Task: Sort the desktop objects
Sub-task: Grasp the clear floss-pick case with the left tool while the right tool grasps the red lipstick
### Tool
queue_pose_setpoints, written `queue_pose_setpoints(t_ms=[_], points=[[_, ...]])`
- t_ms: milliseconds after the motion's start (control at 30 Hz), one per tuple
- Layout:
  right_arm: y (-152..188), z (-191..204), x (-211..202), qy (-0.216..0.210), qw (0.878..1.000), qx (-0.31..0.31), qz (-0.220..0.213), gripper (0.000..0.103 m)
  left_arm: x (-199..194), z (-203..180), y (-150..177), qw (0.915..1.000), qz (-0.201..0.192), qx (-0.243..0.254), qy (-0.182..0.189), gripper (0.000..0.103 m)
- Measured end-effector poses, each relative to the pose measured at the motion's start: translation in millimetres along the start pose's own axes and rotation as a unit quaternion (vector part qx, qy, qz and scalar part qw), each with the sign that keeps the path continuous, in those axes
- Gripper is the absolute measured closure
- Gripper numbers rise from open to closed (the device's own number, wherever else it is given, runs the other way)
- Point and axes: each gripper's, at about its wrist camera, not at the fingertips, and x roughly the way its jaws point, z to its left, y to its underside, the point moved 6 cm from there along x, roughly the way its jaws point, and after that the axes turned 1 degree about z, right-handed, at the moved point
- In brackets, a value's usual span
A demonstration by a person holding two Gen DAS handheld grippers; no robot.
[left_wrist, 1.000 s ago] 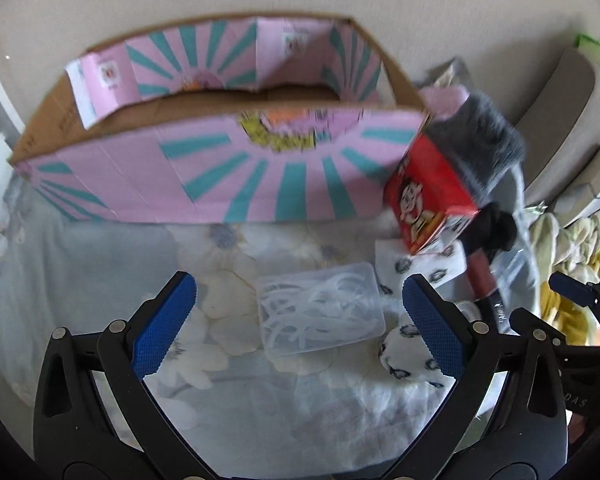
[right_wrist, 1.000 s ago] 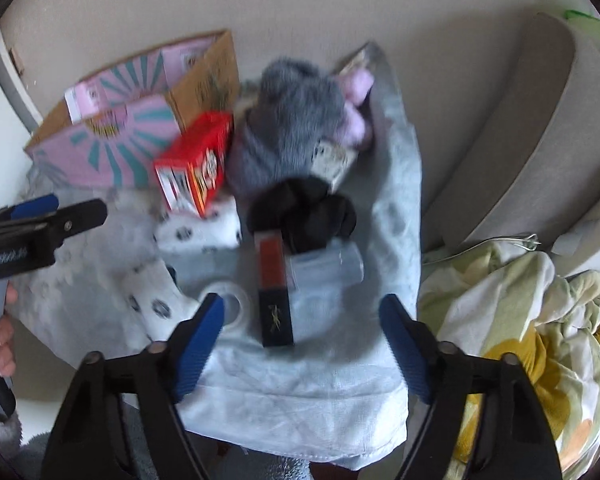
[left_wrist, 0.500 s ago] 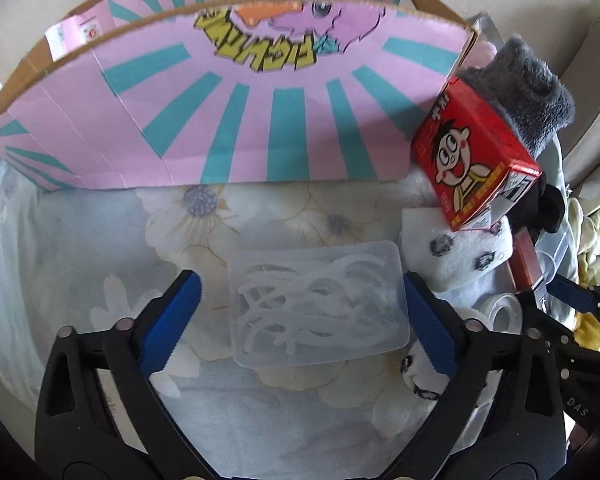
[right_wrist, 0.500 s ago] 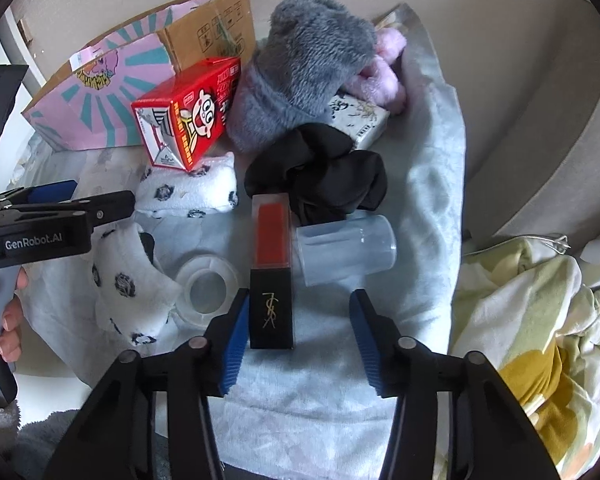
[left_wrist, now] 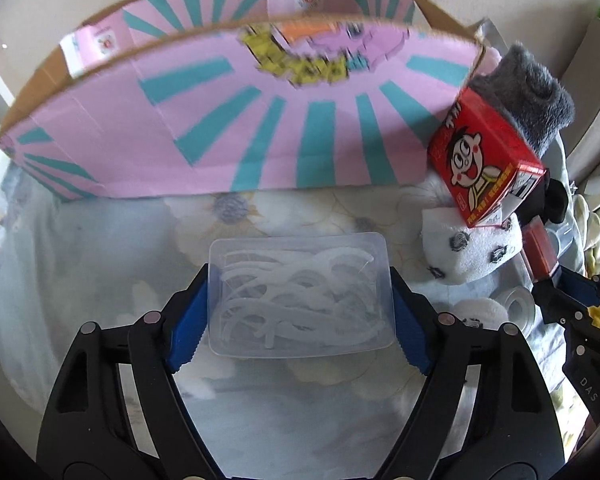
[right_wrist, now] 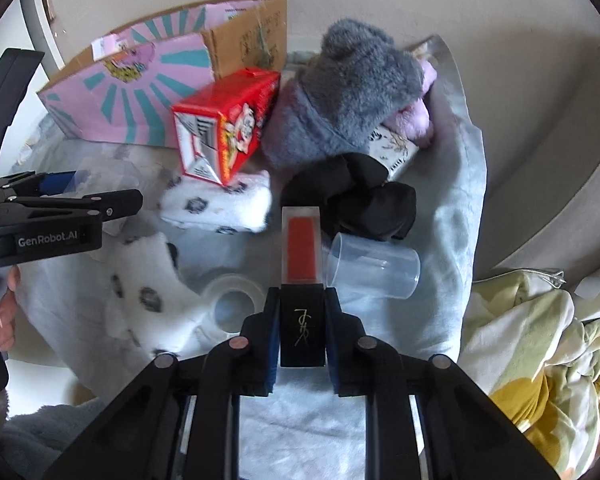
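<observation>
Figure: both pairs of tongs at the pick-up stage of the sort. I had the left tongs point(left_wrist: 300, 320) closing just then around the clear floss-pick box point(left_wrist: 300, 292), and their blue pads point(left_wrist: 188, 320) sat against its two short sides; the box lay on the flowered cloth point(left_wrist: 100, 248) just in front of the pink-and-teal carton point(left_wrist: 220, 128). My right tongs point(right_wrist: 302, 336) had narrowed onto the black base of the lipstick point(right_wrist: 302, 276), which lay flat on the pale cloth with its red end pointing away from me.

Progress, as I judged it: early. Both items were gripped but neither was lifted clear, and I could see nothing inside the carton (its interior was mostly hidden by the front wall). Left to sort were the red cartoon drink box point(right_wrist: 228, 124), the spotted white socks point(right_wrist: 220, 204), the tape roll point(right_wrist: 232, 300), the clear plastic cup point(right_wrist: 374, 272), the black scrunchie point(right_wrist: 360, 200) and the grey fluffy sock point(right_wrist: 356, 92).

Obstacles: the cup lay touching the lipstick's right side and the tape roll sat just to its left, so I expected a lift to nudge either. The carton's tall front wall stood between the floss-pick box and the opening. A rumpled yellow-patterned blanket point(right_wrist: 540, 360) lay off to the right, well apart.
</observation>
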Motion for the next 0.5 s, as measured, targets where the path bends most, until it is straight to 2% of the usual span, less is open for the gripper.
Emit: queue_pose_setpoints(t_ms=[200,367,500], points=[[-5.9,5.7,-21.7,-0.010,1.000,0.006,-0.007,0.085,-34.1,10.7,-19.4,0.9996,-0.018,0.006,-0.022,0.024],[-24.4,11.9,-20.5,-0.012,1.000,0.012,-0.018,0.085,-62.1,7.5,-35.3,0.9987,-0.041,0.015,-0.027,0.024],[-35.6,15.3,-33.8,-0.014,0.999,0.022,-0.027,0.085,-73.9,35.1,-62.6,0.9983,-0.053,0.017,-0.016,0.024]])
